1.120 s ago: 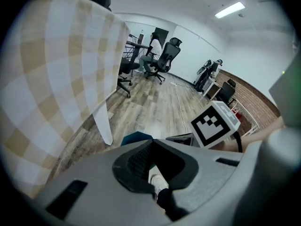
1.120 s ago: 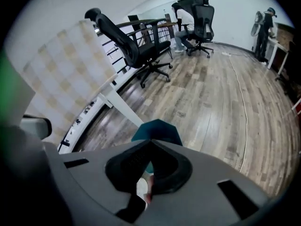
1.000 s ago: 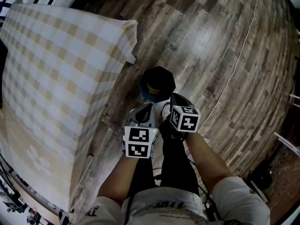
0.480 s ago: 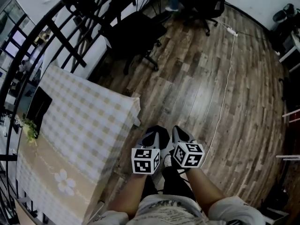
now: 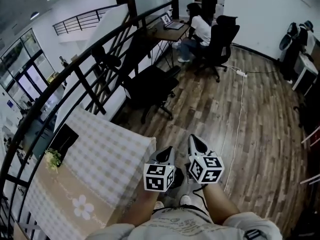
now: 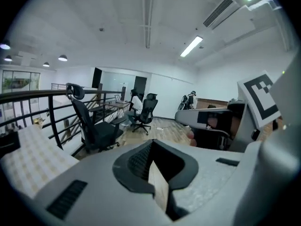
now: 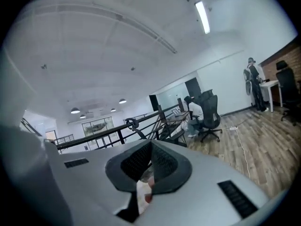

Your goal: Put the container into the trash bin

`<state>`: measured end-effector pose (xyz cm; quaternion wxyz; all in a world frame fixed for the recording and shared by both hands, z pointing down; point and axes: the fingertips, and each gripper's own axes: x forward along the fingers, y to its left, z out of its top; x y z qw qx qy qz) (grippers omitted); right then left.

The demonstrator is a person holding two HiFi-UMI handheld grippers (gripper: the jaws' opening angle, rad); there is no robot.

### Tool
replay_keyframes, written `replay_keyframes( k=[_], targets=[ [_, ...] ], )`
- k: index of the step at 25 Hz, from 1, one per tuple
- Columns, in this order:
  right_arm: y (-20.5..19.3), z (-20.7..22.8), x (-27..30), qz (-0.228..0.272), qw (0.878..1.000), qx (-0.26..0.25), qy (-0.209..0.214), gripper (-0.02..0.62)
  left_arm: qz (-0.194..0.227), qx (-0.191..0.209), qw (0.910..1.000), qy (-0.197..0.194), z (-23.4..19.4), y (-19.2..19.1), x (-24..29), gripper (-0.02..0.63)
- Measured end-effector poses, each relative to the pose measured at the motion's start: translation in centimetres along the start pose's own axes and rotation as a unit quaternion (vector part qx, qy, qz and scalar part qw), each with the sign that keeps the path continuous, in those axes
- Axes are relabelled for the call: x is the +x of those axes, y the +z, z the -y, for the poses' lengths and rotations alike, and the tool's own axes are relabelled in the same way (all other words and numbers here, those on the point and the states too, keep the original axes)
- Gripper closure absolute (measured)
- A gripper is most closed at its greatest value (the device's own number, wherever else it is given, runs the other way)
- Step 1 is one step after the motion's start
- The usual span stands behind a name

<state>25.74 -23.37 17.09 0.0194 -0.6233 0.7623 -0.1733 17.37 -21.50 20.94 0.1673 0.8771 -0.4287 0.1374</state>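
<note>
Neither the container nor the trash bin shows in any view. In the head view both grippers are held side by side in front of the person's body, above the wooden floor. My left gripper (image 5: 167,154) has its jaws together with nothing gripped; in its own view the left gripper (image 6: 152,146) points out over the room, tips closed. My right gripper (image 5: 196,142) is shut and empty too. In its own view the right gripper (image 7: 151,147) points nearly level toward the railing and the desks.
A table with a checked cloth (image 5: 100,159) stands at the left, with a small plant (image 5: 50,159) on it. A black railing (image 5: 100,64) runs behind it. Black office chairs (image 5: 150,84), a seated person (image 5: 200,29) and a white floor cable (image 5: 240,109) lie ahead.
Both grippers have risen and tipped up from pointing at the floor toward level. The black bin seen under them earlier is out of sight. The head view now takes in the room.
</note>
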Motion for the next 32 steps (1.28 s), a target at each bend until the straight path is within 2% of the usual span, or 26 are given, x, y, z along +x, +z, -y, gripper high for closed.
replay_keyframes(
  k=[4, 8, 15, 19, 24, 32],
  targets=[
    [3.1, -1.2, -0.6, 0.029, 1.0, -0.007, 0.004, 0.592, 0.039, 0.026, 0.9988, 0.009, -0.7, 4.3, -1.1, 0.601],
    [3.9, -1.9, -0.9, 0.035, 0.999, -0.015, 0.006, 0.592, 0.058, 0.037, 0.9976, 0.014, -1.2, 6.1, -2.0, 0.601],
    [2.2, -1.3, -1.6, 0.024, 0.999, -0.02, 0.025, 0.592, 0.068, 0.043, 0.9964, 0.028, -0.3, 5.7, -1.9, 0.601],
    [2.3, -4.1, -0.3, 0.02, 0.999, -0.03, 0.028, 0.592, 0.068, 0.036, 0.9966, 0.031, -3.0, 6.0, -3.2, 0.601],
    [0.8, -5.0, 0.4, 0.007, 0.998, -0.047, 0.03, 0.592, 0.067, 0.029, 0.9968, 0.033, -4.1, 5.1, -3.4, 0.601],
    [2.4, -5.0, -1.0, -0.002, 0.998, -0.044, 0.038, 0.592, 0.059, 0.026, 0.9973, 0.034, -2.4, 6.4, -4.2, 0.603]
  ],
)
